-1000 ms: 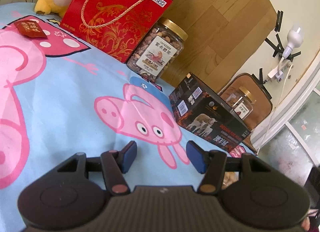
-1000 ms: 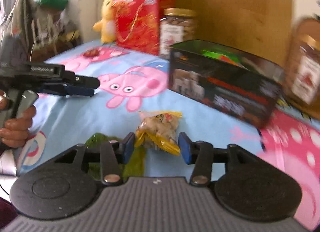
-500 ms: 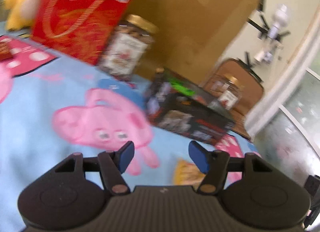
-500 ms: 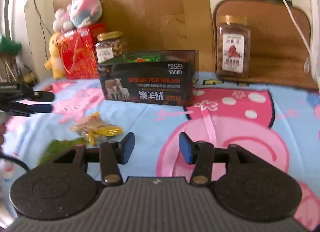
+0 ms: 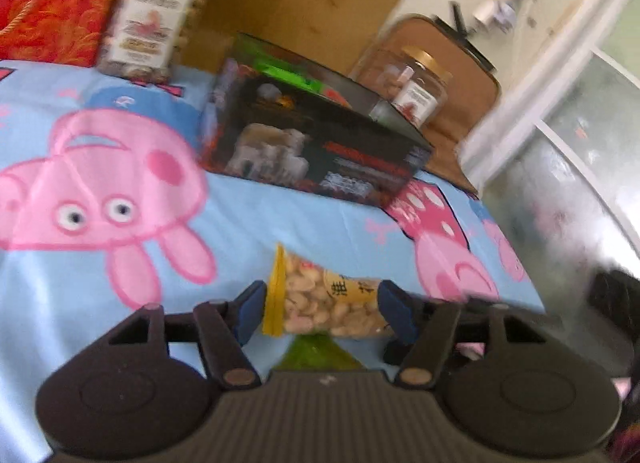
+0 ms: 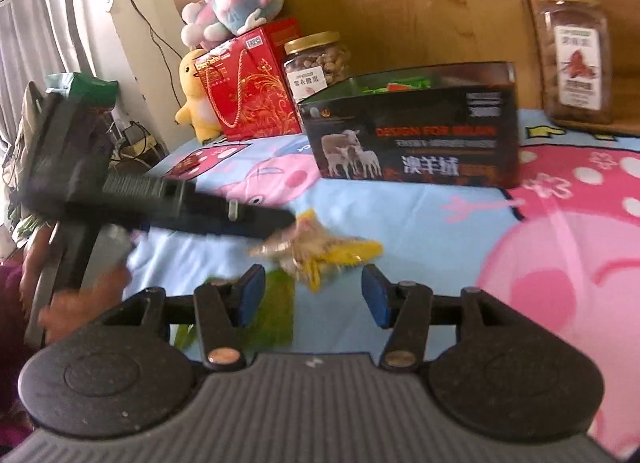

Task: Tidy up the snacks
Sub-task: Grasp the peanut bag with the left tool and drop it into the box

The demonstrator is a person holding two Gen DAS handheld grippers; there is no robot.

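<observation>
- Left gripper [image 5: 320, 309]: blue-padded fingers stand apart with the clear, yellow-edged snack packet of pale nuts [image 5: 326, 301] between them; whether either pad touches the packet cannot be told from the blurred left wrist view.
- In the right wrist view the same left gripper [image 6: 280, 223] reaches in from the left, its tip at the packet [image 6: 316, 253]. Motion blur hides the finger positions there.
- The packet lies on the light-blue cartoon-pig bedsheet [image 5: 280, 223], in front of the black cardboard box printed with sheep [image 5: 316, 143] and well apart from it.
- A green patch [image 6: 276, 307] lies just beside the packet; part is hidden behind the gripper body, and what it is cannot be made out.
- Right gripper [image 6: 314, 299]: fingers apart, nothing between them, hovering near the packet on its near side.
- The box is open-topped; green and red items show inside [image 6: 404, 85], too small to identify.
- Behind the box: a gold-lidded clear jar of nuts [image 6: 316, 63] beside a red gift bag with a rope handle [image 6: 248, 87], and a second gold-lidded jar [image 6: 574, 55] to the right, its label illegible.
- The hand holding the left gripper [image 6: 80, 303] is blurred and cut off at the frame edge.
</observation>
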